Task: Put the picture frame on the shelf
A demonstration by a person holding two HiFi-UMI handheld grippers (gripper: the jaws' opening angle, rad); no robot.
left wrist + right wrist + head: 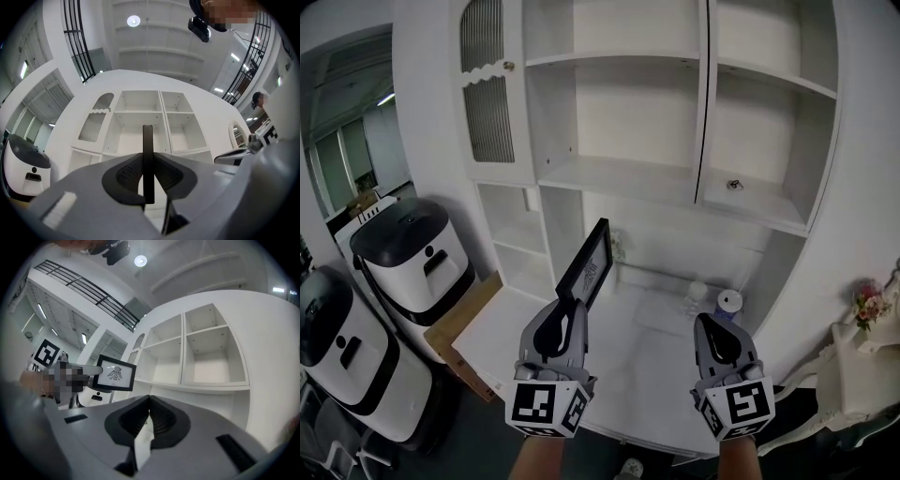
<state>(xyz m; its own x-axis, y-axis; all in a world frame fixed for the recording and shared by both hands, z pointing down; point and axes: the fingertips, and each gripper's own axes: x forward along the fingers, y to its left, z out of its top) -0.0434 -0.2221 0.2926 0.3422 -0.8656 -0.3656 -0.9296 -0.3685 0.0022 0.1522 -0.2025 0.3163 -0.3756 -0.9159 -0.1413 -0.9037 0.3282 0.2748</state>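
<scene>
In front of the white shelf [619, 176], above the tabletop [619, 370], the left gripper [571, 307] holds the frame [587, 262] by its lower end. Its fingers [127, 174] are drawn in to a narrow gap. The left gripper view shows the frame's black edge as a thin upright bar pinched between the pads. The right gripper [715, 325] is level with the left one and well apart on the right. Its fingers are pressed together with nothing between them.

The frame is in the air, touching neither tabletop nor shelf. Its long axis runs from the fingers up and forward, leaning a little to the right in the head view, so its top end points at the open compartments ahead. It is edge-on to the left gripper. Its face, with a dark drawing, is turned to the right, and the right gripper view sees it almost squarely.

As I judge it, the coming move turns on one relation. The shelf boards lie ahead of and above the frame's top end, and the frame reaches beyond the fingers toward them. The left hand alone is placed to carry it in. The frame would probably need turning so that its face looks out into the room. Since the grip is at the lower end, setting that edge flat on a board may be awkward.
</scene>
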